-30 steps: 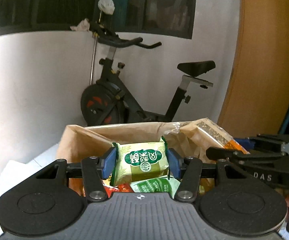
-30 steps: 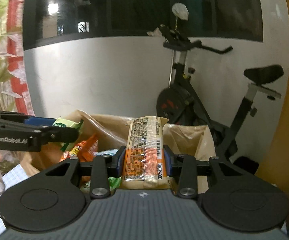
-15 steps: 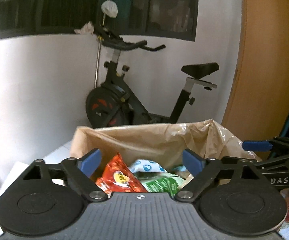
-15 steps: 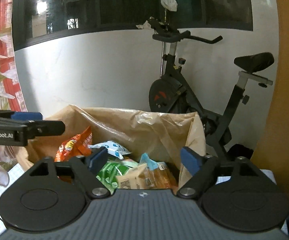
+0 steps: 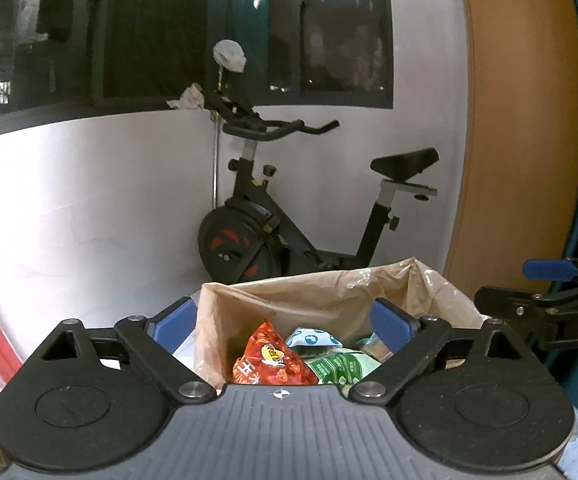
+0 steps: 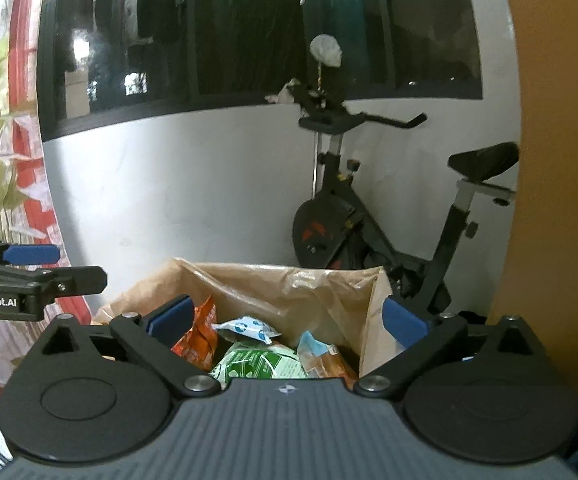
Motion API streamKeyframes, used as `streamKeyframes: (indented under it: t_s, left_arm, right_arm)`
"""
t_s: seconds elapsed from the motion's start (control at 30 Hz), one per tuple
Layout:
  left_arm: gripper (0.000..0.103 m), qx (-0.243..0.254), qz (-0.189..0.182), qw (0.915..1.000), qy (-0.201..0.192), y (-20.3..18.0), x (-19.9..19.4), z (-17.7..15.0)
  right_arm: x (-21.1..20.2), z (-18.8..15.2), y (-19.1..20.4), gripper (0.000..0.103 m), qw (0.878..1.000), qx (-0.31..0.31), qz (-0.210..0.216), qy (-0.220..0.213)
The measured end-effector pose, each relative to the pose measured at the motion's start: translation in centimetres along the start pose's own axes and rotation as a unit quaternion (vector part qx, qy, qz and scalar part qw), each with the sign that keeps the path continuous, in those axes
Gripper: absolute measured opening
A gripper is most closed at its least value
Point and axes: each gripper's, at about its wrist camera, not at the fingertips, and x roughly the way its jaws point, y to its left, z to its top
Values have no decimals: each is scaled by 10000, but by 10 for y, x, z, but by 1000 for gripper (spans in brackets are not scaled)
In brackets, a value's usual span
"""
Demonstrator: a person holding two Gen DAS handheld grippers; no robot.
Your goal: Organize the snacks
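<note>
At lower centre, your left gripper (image 5: 285, 322) and right gripper (image 6: 287, 320) hang spread wide and empty over the bag (image 5: 309, 300); lift straight clear of its rim.

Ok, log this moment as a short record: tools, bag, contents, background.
left tool: open, empty, in front of the bag
right tool: open, empty, in front of the bag
bag: brown, mouth open, upright
contents: red packet, green packet, white-and-blue packet, orange packet
background: exercise bike against a white wall, dark window above
</note>
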Motion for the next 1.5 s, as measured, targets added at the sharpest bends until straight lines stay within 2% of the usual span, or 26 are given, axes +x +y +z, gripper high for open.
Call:
streamKeyframes:
  t_s: [0.17, 0.37, 0.53, 0.93, 1.5]
  left_arm:
    - [96, -153, 4, 9998, -93, 3, -24, 2]
    - [97, -146, 198, 9996, -99, -4, -50, -5]
    - [98, -370, 185, 9991, 114, -3, -59, -12]
    - [98, -380, 445, 9981, 195, -5, -68, -21]
    - [98, -346, 509, 9979, 199, -10, -71, -20]
  right_arm:
    - [-26, 1, 9, 103, 9999, 100, -17, -130]
    - [-50, -3, 22, 103, 9999, 50, -3, -127]
    - [-65, -8, 29, 103, 9998, 71, 54, -165]
    - [-72, -16, 30, 103, 9999, 54, 27, -145]
    - [-75, -20, 24, 103, 9998, 136, -32, -143]
